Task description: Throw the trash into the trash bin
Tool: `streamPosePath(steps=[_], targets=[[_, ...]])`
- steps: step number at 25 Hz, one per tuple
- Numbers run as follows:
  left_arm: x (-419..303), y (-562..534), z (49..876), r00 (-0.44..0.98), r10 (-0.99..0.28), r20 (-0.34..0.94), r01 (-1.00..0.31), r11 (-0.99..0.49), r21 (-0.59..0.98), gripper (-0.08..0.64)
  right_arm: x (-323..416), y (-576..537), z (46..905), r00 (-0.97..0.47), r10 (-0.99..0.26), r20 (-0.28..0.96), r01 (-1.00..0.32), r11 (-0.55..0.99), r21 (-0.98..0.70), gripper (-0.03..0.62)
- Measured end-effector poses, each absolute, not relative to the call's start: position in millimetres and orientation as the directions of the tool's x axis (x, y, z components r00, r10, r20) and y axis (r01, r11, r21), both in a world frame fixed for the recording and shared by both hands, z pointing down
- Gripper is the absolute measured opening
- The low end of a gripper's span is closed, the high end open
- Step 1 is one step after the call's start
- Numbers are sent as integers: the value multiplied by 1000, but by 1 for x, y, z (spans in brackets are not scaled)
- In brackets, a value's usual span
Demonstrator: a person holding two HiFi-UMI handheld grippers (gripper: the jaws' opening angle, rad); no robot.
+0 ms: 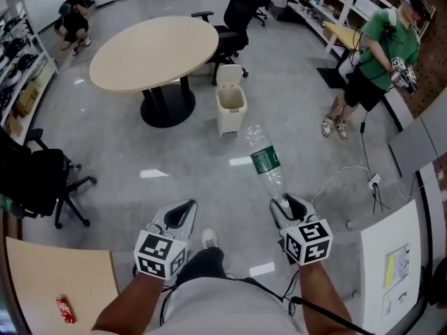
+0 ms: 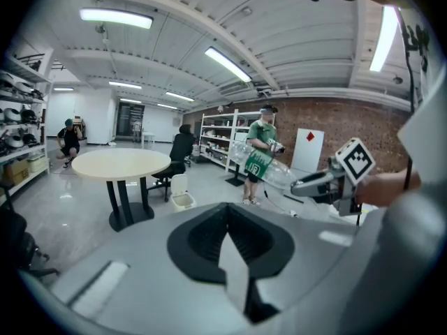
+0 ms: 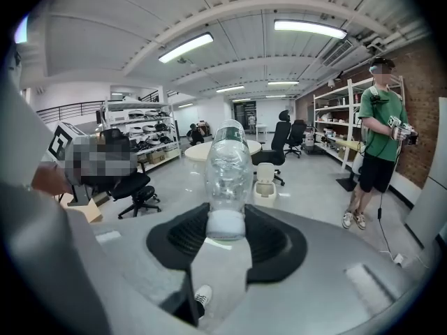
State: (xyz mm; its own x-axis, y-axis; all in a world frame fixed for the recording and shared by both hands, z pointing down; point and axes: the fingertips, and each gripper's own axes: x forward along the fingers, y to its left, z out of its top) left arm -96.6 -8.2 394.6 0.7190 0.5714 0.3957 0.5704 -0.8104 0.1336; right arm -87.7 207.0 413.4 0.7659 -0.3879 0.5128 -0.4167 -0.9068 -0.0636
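From the head, looked forward and steeply down. Had left gripper and right gripper close at the bottom edge, room farther off. From each gripper, looked along own jaws from very near, tilted slightly down across the room. From the left one, also caught the right gripper at the right side. Shared in all three: bottle, trash bin, round table, person in green shirt.
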Motion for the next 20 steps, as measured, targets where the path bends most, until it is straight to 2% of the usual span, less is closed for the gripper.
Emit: streamPosePath(steps=[12,20], targets=[[9,-14,386,671,627,396,627,-765,148,8,8,204,409,777,-321,542,-353,-934,-46,158],[55,-18,379,660,653,371,649,-744,156,8,49,193,398,793,-295,534,-334,-942,-24,158]])
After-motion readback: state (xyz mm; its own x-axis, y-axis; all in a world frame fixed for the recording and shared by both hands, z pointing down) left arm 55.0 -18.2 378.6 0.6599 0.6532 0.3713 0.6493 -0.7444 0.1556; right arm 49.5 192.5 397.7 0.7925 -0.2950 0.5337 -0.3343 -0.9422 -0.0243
